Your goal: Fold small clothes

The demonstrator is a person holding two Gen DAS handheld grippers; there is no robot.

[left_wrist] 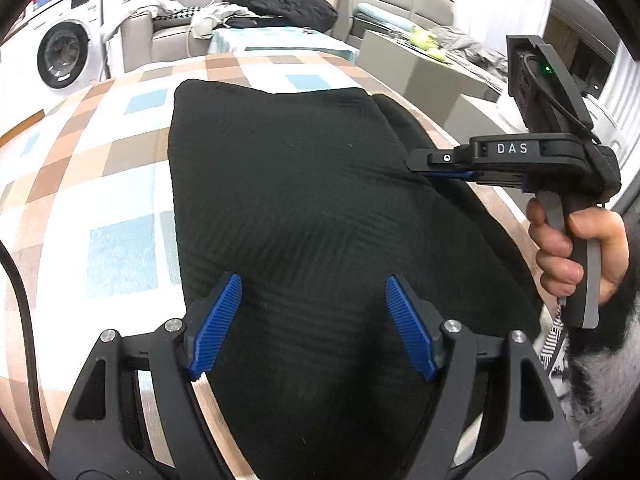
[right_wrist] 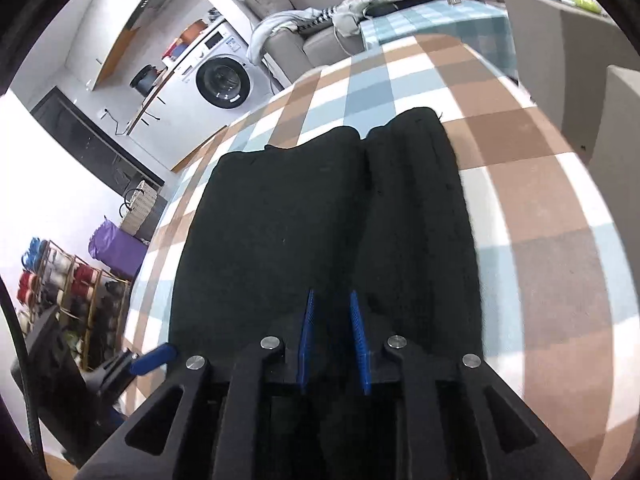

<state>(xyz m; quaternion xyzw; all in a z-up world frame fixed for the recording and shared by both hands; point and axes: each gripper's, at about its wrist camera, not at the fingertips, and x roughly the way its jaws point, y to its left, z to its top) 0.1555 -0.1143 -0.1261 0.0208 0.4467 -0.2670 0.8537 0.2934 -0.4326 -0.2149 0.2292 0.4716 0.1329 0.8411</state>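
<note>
Black garment (left_wrist: 304,200) lies flat on the checked cloth (left_wrist: 100,152) covering the table; ribbed knit, dark, no print visible. In the right wrist view the garment (right_wrist: 320,220) shows a lengthwise crease or seam down the middle, two panels side by side, far edge uneven and notched at the centre. Its right side runs near the table's right edge; checked cloth (right_wrist: 540,220) is exposed to the right and beyond the far edge.

Left gripper (left_wrist: 314,320): jaws wide apart, blue ribbed pads (left_wrist: 216,320) splayed outward, nothing between them. It hovers over the near part of the garment; contact with the fabric cannot be told.

Right gripper (right_wrist: 332,340): jaws nearly together, a narrow gap between the blue pads (right_wrist: 306,340). Dark fabric fills the gap behind them, but whether a fold is pinched or only lying underneath cannot be told. In the left wrist view the right gripper (left_wrist: 440,174) reaches in from the table's right side with its tip at the garment's right edge, at fabric level. A hand (left_wrist: 568,248) grips its handle, fluffy dark sleeve (left_wrist: 600,340) at the wrist.

Background: washing machine (left_wrist: 64,56) beyond the table's far left corner; sofa (left_wrist: 168,28) with a black bundle (left_wrist: 280,0) past the far edge
</note>
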